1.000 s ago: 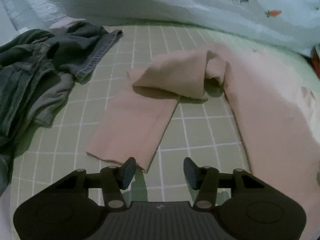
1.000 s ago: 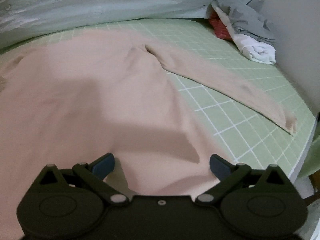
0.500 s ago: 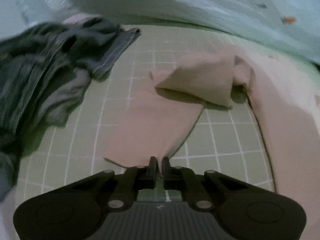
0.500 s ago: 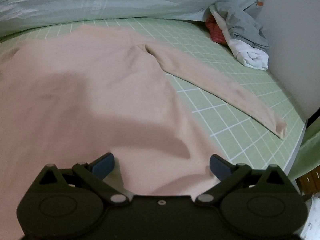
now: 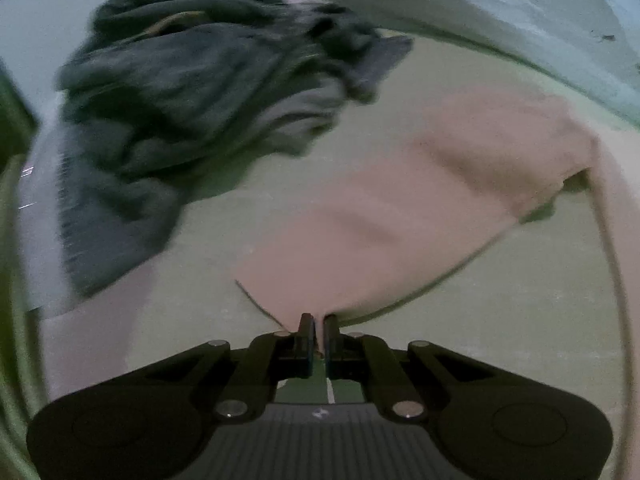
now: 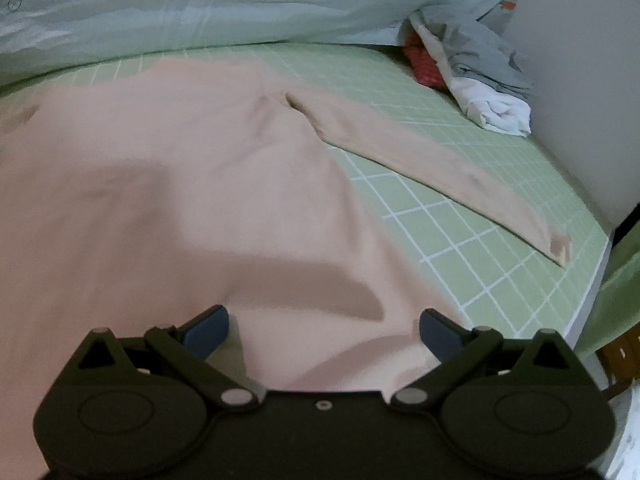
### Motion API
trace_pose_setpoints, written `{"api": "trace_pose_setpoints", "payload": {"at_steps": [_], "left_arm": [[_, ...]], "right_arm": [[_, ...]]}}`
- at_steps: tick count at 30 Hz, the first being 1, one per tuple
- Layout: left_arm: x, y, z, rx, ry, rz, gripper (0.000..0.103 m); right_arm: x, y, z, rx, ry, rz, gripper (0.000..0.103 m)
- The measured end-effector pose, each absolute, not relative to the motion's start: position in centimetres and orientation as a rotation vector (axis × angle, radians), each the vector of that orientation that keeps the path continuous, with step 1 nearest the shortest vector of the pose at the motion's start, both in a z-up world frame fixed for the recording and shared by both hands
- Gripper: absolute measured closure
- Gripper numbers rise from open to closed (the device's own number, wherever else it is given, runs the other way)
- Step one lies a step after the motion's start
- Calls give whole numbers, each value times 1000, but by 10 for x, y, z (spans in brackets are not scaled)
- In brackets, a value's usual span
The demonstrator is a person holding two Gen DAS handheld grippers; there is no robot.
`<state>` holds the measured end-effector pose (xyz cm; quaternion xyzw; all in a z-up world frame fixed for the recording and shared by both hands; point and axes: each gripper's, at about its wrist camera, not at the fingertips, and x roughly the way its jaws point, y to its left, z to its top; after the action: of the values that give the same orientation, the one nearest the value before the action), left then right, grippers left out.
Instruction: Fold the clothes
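A pale green bed sheet with a white grid (image 6: 472, 216) covers the mattress in front of me. A pale pink long-sleeved top (image 6: 168, 184) lies spread flat across most of it. Along the far edge runs a light blue-green duvet printed with small carrots (image 6: 248, 4). In my left view, which is blurred, a crumpled heap of dark grey clothes (image 5: 192, 92) sits at the upper left, just beside the top's left sleeve (image 5: 404, 216). That sleeve is folded back on itself. In my right view, a small pile of grey, white and red laundry (image 6: 476, 76) rests in the far right corner against the wall. The top's right sleeve (image 6: 448, 172) stretches flat toward the bed's right edge. My left gripper (image 5: 319, 334) is clamped tight on the left sleeve's cuff. My right gripper (image 6: 322, 330) hovers over the top's lower body, jaws wide apart and holding nothing.
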<state>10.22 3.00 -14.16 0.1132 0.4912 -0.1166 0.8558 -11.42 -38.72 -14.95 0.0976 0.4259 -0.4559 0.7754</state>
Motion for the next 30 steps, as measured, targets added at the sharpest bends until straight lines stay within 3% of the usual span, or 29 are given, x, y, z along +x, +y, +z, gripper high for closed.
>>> {"api": "trace_pose_setpoints", "payload": {"at_steps": [15,18,19,20,21,22,23,28,30], "left_arm": [[58,55,-144,204,1083,-227,97],[56,54,-144,202,1082,-227,91],[55,53,-144,200,1082,-227,84],[55,53,-143,200,1077,-220,68],[54,53,-142,200,1071,-213,58],[53,54,-141,201,1065,-205,40],[54,55,-139,193,1052,-204,32],[60,59,-135,135,1040,-147,15],[64,59,-137,133,1050,-120,15]], "right_arm": [[-125,-390,-151,263,881,-989,0],[-128,-393,-152,288,870,-985,0],[-129,-394,-152,297,866,-982,0],[-130,-394,-152,306,863,-978,0],[-131,-394,-152,315,860,-975,0],[-132,-395,-153,324,856,-971,0],[-133,-395,-153,333,853,-967,0],[-142,-400,-157,420,819,-950,0],[-145,-401,-158,431,809,-942,0]]}}
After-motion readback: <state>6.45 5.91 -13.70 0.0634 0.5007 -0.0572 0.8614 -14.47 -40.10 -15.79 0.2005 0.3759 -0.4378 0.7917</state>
